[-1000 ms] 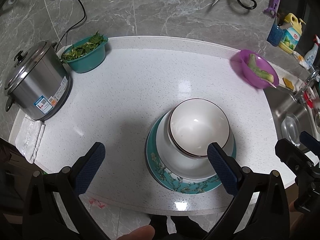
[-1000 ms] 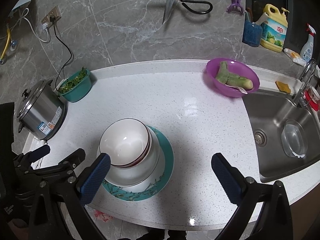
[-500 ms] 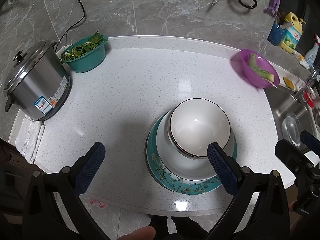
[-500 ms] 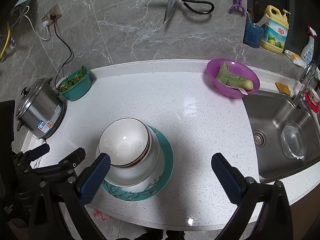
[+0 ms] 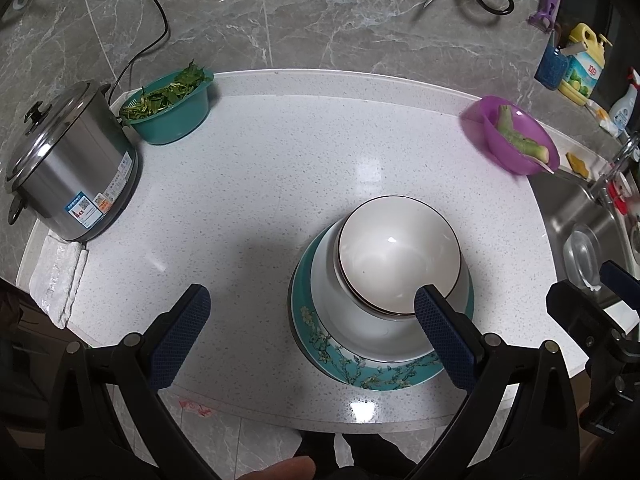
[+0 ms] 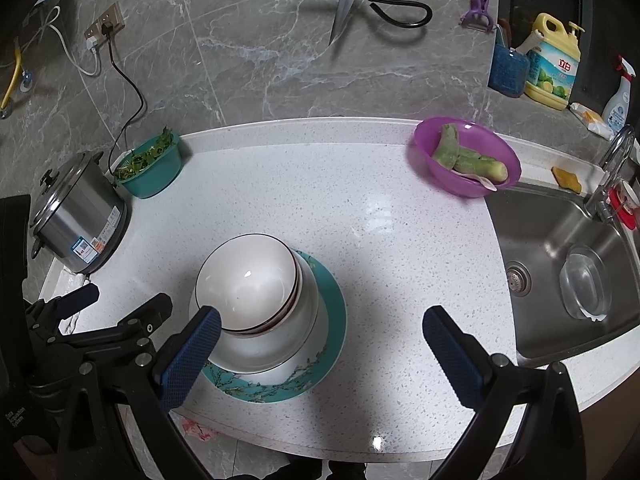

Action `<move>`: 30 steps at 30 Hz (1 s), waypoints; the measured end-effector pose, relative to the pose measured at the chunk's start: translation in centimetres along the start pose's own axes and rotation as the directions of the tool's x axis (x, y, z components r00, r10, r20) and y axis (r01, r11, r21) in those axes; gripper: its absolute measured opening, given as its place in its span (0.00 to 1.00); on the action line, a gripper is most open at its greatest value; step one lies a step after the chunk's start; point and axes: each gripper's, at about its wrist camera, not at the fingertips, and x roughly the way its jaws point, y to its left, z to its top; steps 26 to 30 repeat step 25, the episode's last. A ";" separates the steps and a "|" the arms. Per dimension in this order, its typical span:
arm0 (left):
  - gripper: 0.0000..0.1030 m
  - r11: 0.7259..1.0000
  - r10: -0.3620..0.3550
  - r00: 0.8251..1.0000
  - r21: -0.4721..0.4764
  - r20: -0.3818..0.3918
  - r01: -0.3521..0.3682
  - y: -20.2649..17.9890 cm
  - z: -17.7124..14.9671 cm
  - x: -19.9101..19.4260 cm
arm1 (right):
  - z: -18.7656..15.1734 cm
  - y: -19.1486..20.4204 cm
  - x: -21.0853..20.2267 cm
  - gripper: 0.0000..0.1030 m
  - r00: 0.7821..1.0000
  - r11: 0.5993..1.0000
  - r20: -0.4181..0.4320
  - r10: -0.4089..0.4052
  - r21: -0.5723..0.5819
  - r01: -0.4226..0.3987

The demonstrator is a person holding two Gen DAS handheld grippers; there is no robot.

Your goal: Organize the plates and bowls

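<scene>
Near the counter's front edge lies a teal floral plate (image 5: 362, 380) (image 6: 328, 344). On it stands a larger white bowl (image 5: 360, 340) (image 6: 280, 344), and nested in that are smaller white bowls with dark rims (image 5: 400, 254) (image 6: 248, 280). My left gripper (image 5: 310, 330) hovers open above the front edge, its right finger over the stack's near side. Held open as well, my right gripper (image 6: 320, 338) has its left finger over the stack's near-left side. Neither holds anything.
A steel rice cooker (image 5: 66, 168) and a teal bowl of greens (image 5: 170, 106) stand at the left. At the right rear sits a purple bowl with vegetables (image 6: 466, 156). To the right is the sink (image 6: 560, 240) holding a clear container (image 6: 584, 284). Scissors (image 6: 360, 0) hang on the wall.
Almost nothing has changed. The right gripper view has shifted slightly; the stack and both open grippers stay as they were.
</scene>
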 end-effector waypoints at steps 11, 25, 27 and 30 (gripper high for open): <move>1.00 1.000 0.004 1.000 0.005 -0.002 -0.004 -0.2 0.2 0.3 | 0.0 0.1 0.0 1.00 1.000 1.000 -0.001 0.000 -0.001 0.000; 1.00 1.000 -0.002 1.000 0.015 0.012 0.002 -0.4 0.2 0.2 | 0.1 0.2 0.1 1.00 1.000 1.000 -0.002 0.003 -0.002 -0.003; 1.00 1.000 -0.002 1.000 0.015 0.012 0.002 -0.4 0.2 0.2 | 0.1 0.2 0.1 1.00 1.000 1.000 -0.002 0.003 -0.002 -0.003; 1.00 1.000 -0.002 1.000 0.015 0.012 0.002 -0.4 0.2 0.2 | 0.1 0.2 0.1 1.00 1.000 1.000 -0.002 0.003 -0.002 -0.003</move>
